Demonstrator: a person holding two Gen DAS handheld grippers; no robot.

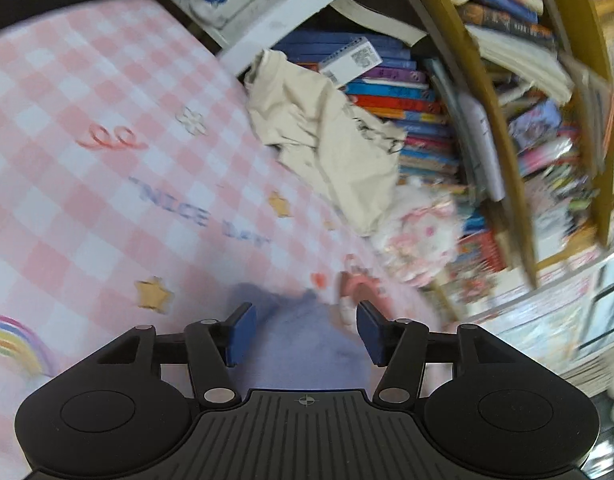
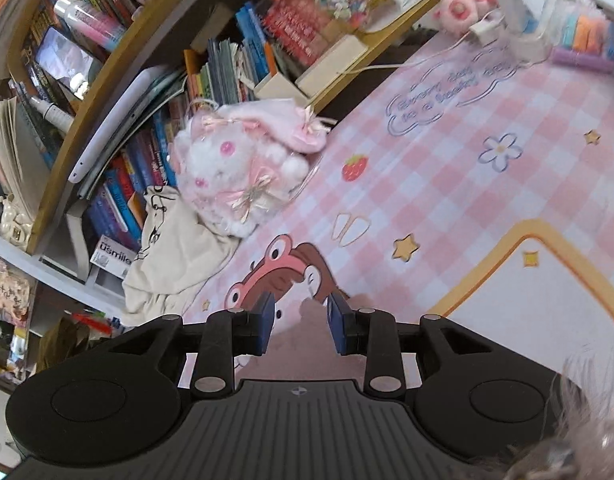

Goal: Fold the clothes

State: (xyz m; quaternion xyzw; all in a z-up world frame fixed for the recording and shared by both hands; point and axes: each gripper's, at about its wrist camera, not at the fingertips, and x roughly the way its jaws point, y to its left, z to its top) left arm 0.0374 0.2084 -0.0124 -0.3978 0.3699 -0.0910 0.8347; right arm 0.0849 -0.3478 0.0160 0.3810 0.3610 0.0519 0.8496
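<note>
A crumpled cream garment lies at the far edge of the pink checked desk mat, against the bookshelf. It also shows in the right wrist view, left of my right gripper. A pale lilac cloth lies blurred under my left gripper, whose jaws stand open above it. My right gripper is open and empty above a pink cloth on the mat. A fluffy pale fabric shows at the lower right corner.
A white and pink plush toy sits beside the cream garment, also in the left wrist view. A bookshelf full of books lines the far edge. A pink plush, cables and small boxes lie at the far right.
</note>
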